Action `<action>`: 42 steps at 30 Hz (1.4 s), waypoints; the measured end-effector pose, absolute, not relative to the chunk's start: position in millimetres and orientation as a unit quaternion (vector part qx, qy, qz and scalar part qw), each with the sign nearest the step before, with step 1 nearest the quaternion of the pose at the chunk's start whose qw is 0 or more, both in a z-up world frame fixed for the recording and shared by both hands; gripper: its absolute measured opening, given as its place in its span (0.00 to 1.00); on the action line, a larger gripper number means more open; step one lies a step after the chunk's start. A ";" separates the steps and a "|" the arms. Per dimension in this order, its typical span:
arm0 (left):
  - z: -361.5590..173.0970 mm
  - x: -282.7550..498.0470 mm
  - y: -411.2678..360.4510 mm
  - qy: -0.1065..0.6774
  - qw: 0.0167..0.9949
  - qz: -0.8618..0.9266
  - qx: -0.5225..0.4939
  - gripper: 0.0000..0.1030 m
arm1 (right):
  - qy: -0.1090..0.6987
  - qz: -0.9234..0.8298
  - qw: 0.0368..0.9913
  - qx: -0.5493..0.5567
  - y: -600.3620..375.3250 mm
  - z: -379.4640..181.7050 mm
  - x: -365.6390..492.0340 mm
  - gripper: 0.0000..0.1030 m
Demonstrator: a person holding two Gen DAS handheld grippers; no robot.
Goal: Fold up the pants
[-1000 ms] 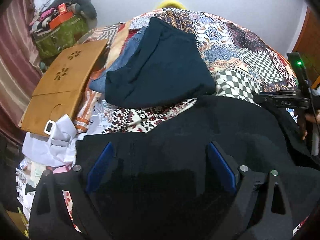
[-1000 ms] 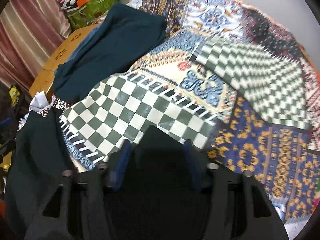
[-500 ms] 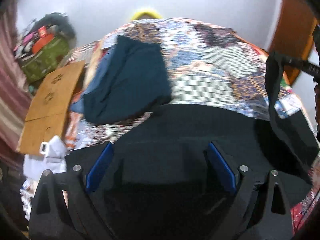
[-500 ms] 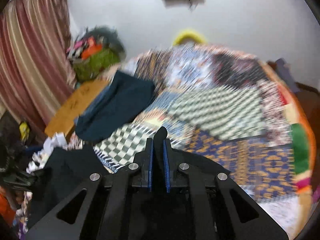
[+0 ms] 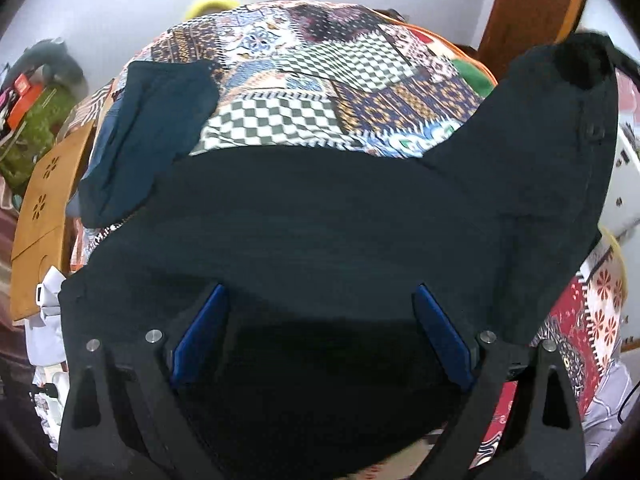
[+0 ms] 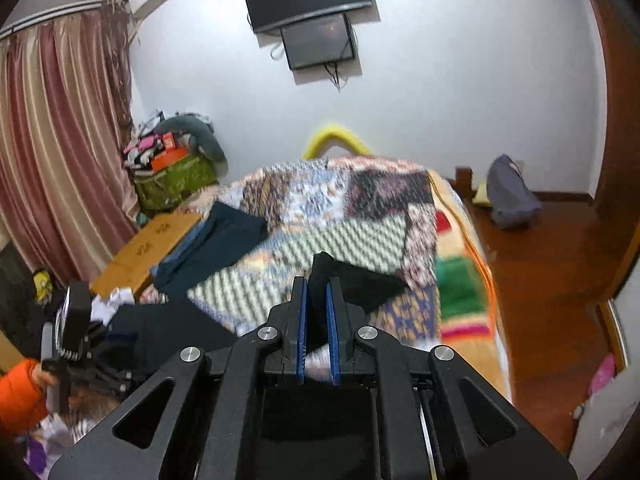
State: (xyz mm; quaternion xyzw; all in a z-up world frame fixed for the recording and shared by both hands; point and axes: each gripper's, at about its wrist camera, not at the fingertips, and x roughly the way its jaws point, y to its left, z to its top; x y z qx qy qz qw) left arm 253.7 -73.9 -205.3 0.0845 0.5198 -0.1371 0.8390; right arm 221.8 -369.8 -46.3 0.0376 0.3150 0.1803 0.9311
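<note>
Black pants (image 5: 328, 216) lie across the near part of a patchwork-covered bed (image 5: 320, 80). In the left wrist view my left gripper (image 5: 320, 320) is open, its blue pads wide apart over the black cloth. The right end of the pants (image 5: 560, 120) is lifted high. In the right wrist view my right gripper (image 6: 316, 316) is shut on a fold of the black pants (image 6: 352, 284) and holds it up above the bed. The left gripper (image 6: 76, 320) shows at lower left there.
Folded dark teal and blue clothes (image 5: 148, 128) lie on the bed's left side. A wooden board (image 5: 44, 200) and white cloth are at the left edge. Curtains (image 6: 60, 160), a cluttered green bag (image 6: 172, 180), wall screens (image 6: 312, 12) and wooden floor (image 6: 540, 280) surround the bed.
My right gripper closed on the pants' edge and rose high, lifting that end off the bed. My left gripper stayed open over the cloth.
</note>
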 end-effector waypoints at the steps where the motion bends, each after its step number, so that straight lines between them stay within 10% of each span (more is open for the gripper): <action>1: -205.2 249.6 -77.6 0.515 0.842 -0.135 0.087 0.92 | 0.324 0.176 0.929 0.037 -372.1 -53.8 218.7 0.08; 15: -197.4 235.3 -70.4 0.505 0.851 -0.129 0.067 0.92 | 0.470 0.087 0.873 0.094 -418.1 -178.4 156.3 0.08; 21: -178.9 230.5 -33.9 0.477 0.873 -0.095 0.047 0.92 | 0.452 0.034 0.886 0.096 -420.5 -157.0 139.8 0.13; 25: -165.8 228.1 6.2 0.454 0.889 -0.060 0.034 0.92 | 0.421 0.061 0.899 0.109 -409.5 -127.8 142.4 0.41; 29: -158.6 227.5 61.2 0.442 0.897 -0.016 -0.003 0.92 | 0.390 0.097 0.914 0.057 -366.3 -100.9 153.9 0.48; 42: -194.4 241.6 205.8 0.474 0.872 0.088 -0.081 0.92 | 0.379 0.262 0.887 -0.023 -196.1 -112.4 232.8 0.51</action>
